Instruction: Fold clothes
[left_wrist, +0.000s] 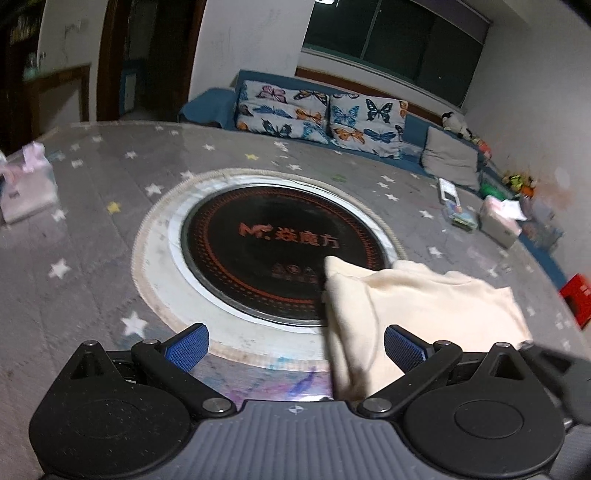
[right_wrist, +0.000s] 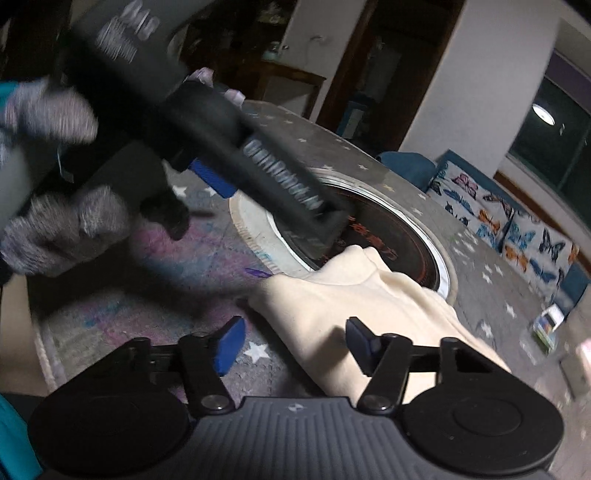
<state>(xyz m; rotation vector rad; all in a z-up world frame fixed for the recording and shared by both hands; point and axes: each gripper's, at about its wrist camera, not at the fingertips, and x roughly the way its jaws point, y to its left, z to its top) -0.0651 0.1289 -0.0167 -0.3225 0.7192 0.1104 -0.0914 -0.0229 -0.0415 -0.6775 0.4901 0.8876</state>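
A folded cream garment (left_wrist: 424, 306) lies on the star-patterned table, partly over the black round cooktop (left_wrist: 266, 251). My left gripper (left_wrist: 295, 349) is wide open just before it. The garment's left edge hangs between the pads near the right pad (left_wrist: 404, 349), and nothing is pinched. In the right wrist view the same garment (right_wrist: 351, 295) sits ahead of my right gripper (right_wrist: 295, 345). Its pads stand apart: the right one over the cloth, the left pad (right_wrist: 231, 345) over bare table. A gloved hand (right_wrist: 62, 229) holds the left tool's black body (right_wrist: 258, 162) above the cooktop.
The round table (left_wrist: 92, 206) has a grey starred cover. A tissue box (left_wrist: 27, 188) sits at its left and a white box (left_wrist: 500, 221) with small items at its right. A red object (left_wrist: 576, 299) is at the right edge. A sofa with butterfly cushions (left_wrist: 317, 110) stands behind.
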